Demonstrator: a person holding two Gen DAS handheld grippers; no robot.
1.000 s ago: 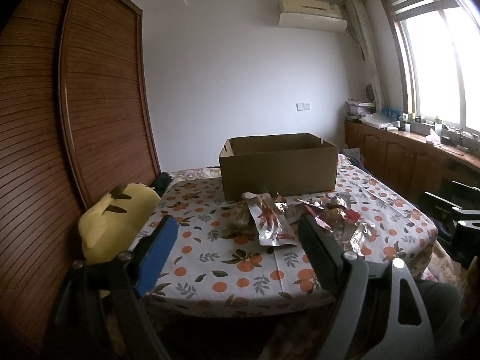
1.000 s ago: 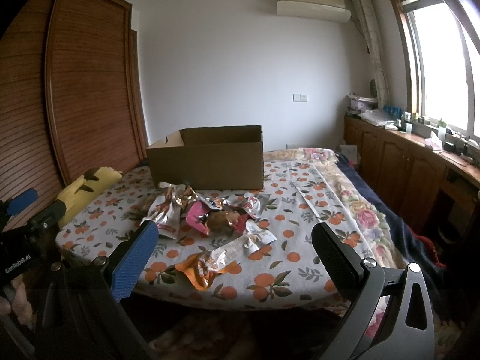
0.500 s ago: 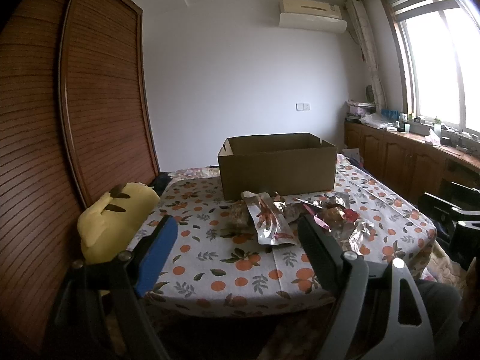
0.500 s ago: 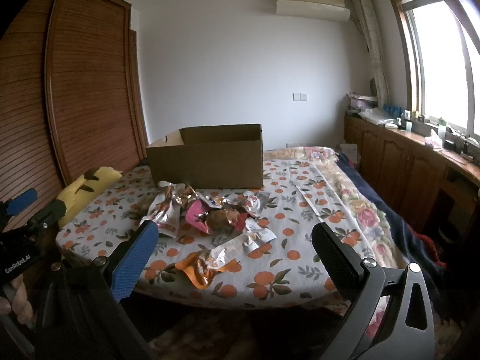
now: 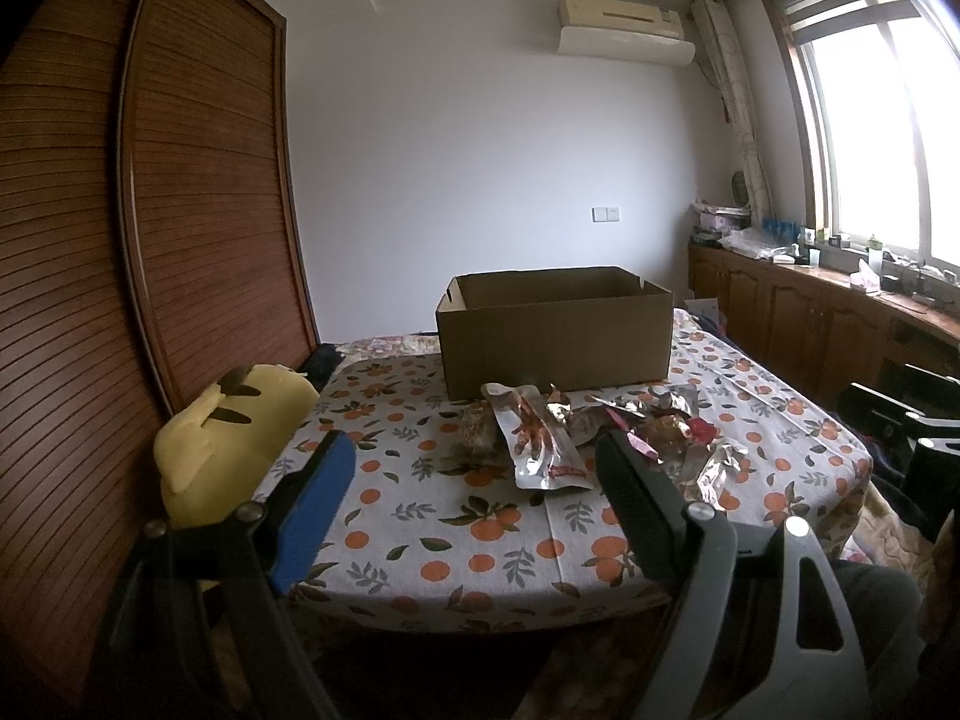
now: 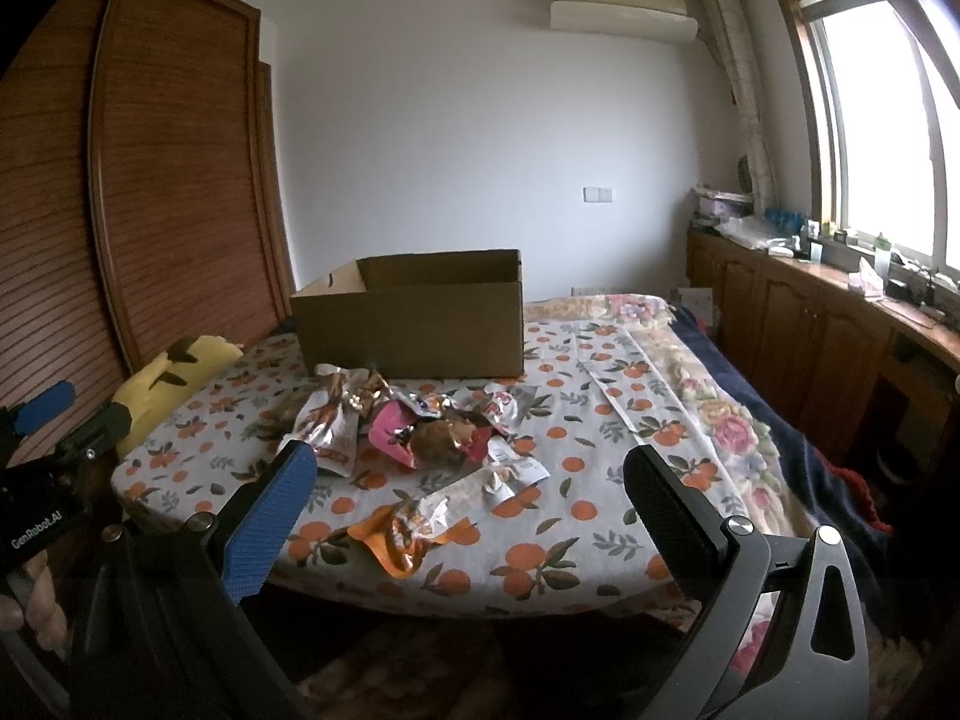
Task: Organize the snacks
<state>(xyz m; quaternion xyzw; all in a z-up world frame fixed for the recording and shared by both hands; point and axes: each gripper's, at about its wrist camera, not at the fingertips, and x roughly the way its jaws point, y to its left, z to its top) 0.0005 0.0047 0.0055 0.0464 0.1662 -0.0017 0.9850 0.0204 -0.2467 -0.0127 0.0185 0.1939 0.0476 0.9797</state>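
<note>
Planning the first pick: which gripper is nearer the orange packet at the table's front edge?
Right. The right gripper hovers just before the orange packet; the left gripper is off to its left.

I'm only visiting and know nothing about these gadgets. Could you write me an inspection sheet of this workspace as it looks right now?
Surface: orange-print cloth, covering a bed.
Job's things: snack packets heaped in front of the open cardboard box; one orange packet lies nearest the edge.
Clutter: yellow plush toy at the left edge.
Grippers: left gripper and right gripper both open, holding nothing, short of the bed.
Cables: nothing seen.
Surroundings: wooden wardrobe, air conditioner, window.
</note>
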